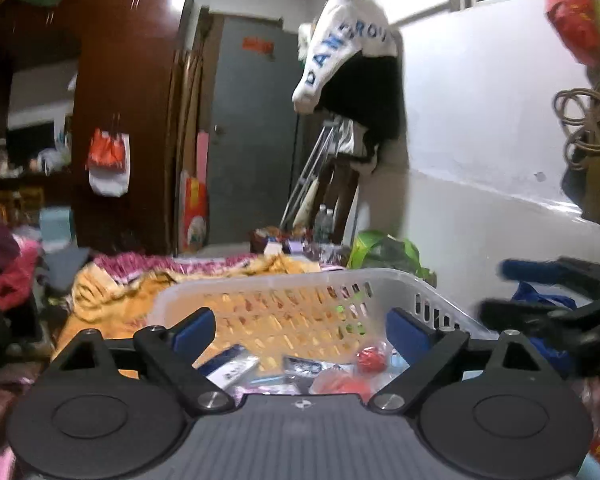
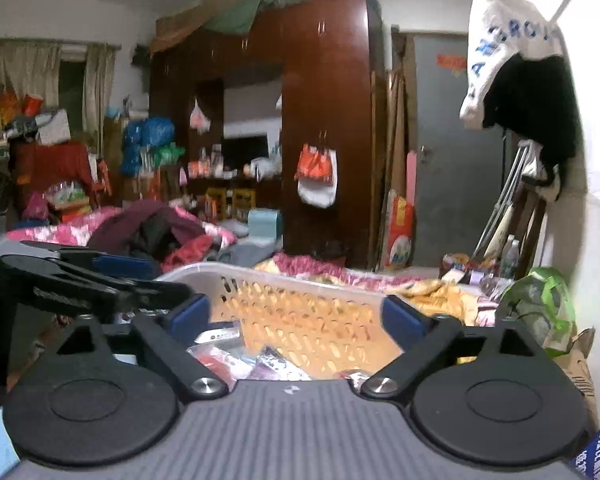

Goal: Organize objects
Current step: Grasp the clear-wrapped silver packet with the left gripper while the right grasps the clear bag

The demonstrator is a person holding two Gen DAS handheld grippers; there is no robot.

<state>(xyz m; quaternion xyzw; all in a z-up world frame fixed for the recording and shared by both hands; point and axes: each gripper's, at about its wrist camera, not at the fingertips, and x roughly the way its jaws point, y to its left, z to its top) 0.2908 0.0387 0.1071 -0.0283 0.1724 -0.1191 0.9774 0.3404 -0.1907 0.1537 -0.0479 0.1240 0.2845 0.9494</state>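
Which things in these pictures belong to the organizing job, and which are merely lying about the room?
Belonging to the job:
white basket
packets in the basket
left gripper, open
right gripper, open

Just lying about:
brown wardrobe
hanging white garment
green bag
grey door

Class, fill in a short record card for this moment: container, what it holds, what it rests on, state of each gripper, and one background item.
container: white slotted basket, seen in both views
contents: small packets and a red item, loose in the bottom
resting on: orange patterned blanket
left gripper: open, empty, over the basket's near side
right gripper: open, empty, also over the basket
background: brown wardrobe with a hanging bag
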